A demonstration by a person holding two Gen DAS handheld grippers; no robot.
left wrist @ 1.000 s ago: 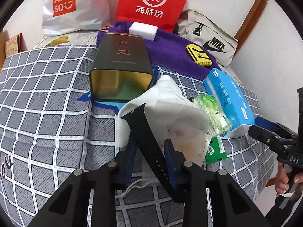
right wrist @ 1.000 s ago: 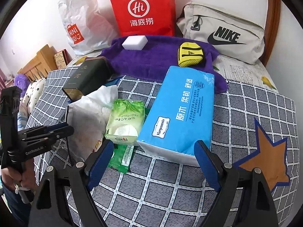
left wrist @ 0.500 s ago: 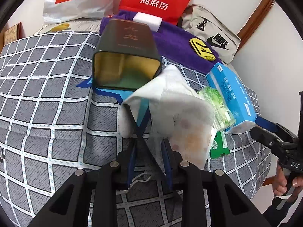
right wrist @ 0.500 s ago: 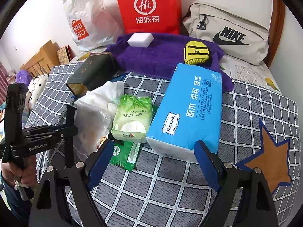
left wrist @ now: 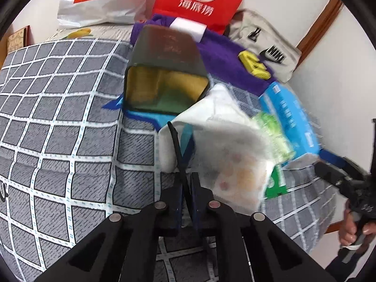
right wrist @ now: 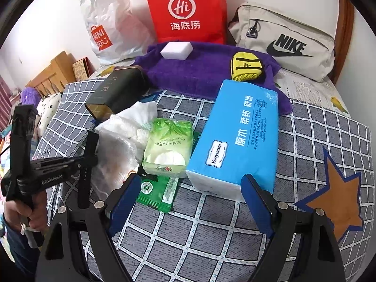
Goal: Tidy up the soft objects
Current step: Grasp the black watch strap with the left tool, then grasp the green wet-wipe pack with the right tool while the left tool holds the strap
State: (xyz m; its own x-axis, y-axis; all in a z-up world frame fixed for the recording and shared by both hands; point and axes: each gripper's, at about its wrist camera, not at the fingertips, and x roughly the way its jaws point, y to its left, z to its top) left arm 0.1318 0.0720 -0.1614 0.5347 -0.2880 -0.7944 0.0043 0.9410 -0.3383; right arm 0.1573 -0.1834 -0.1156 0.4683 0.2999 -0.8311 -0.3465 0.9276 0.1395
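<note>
Your left claw [left wrist: 186, 185] is clamped on a black watch strap [left wrist: 176, 145], which stands nearly upright and edge-on between the blue pads, just in front of the white crumpled cloth [left wrist: 225, 141]. Your right claw [right wrist: 188, 199] is spread wide and holds nothing, hovering over the checked bed cover [right wrist: 211, 235] near the bed's front edge.

Readable writing: the red paper bag [right wrist: 185, 9] at the back edge carries "Hi" in a circle over Chinese characters; the white plastic bag [right wrist: 110, 25] beside it says "MINISO"; the beige bag [right wrist: 284, 40] toward the back right corner says "NIKE" with the swoosh. The blue tissue pack [right wrist: 237, 136] reads "Yunyuexin" beside large Chinese characters. The dark tin [right wrist: 117, 94] has gold characters on its side.

A green wet-wipe pack [right wrist: 168, 150] lies touching the tissue pack's left side, partly over a flat green sachet [right wrist: 157, 192]. On the purple towel [right wrist: 199, 70] sit a white sponge block [right wrist: 176, 50] and a yellow-and-black pouch [right wrist: 245, 67]. The strap looks thin, matte and punched with holes.
</note>
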